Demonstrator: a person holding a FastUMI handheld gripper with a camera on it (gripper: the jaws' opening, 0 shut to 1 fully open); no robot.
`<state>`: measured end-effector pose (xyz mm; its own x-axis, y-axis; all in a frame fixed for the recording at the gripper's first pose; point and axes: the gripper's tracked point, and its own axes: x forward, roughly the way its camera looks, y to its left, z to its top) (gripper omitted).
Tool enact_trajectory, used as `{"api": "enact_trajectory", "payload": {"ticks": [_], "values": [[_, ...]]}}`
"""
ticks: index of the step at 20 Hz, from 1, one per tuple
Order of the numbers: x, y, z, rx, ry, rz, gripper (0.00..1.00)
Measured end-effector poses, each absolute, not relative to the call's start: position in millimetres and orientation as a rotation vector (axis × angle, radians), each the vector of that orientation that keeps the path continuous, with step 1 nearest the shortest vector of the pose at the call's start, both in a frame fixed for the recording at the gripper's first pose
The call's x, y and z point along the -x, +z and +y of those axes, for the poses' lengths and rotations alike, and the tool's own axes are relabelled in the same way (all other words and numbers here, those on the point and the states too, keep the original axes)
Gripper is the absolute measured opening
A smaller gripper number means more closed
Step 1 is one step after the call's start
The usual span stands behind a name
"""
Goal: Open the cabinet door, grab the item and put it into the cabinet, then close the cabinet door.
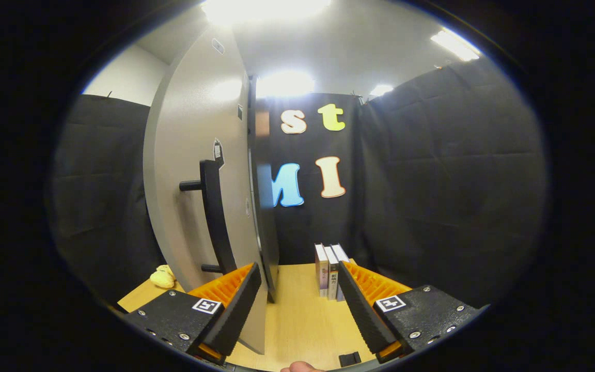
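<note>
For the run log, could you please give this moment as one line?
gripper: open, holding nothing | door: open | books: upright on table, ahead

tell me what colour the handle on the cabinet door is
Black. The handle stands out against the grey cabinet door in the gripper view.

Handheld gripper [300, 289], fingers spread apart with nothing between them

Each finger has a ribbed face and a black textured mounting block with silver screws [411, 334] and a square black-and-white marker [390, 303].
</note>
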<state>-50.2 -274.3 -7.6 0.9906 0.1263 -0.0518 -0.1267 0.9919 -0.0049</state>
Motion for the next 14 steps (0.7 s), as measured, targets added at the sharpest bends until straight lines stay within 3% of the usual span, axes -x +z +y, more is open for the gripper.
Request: {"api": "enact_trajectory", "payload": {"ticks": [4, 9, 14], "values": [[45.9, -10.2, -267.1, -0.008, 0.189, 0.049, 0.91], [49.8, -8.3, -252.6, -0.034, 0.167, 0.070, 0.91], [66.2, -18.3, -179.7, -0.066, 0.179, 0.098, 0.92]]}}
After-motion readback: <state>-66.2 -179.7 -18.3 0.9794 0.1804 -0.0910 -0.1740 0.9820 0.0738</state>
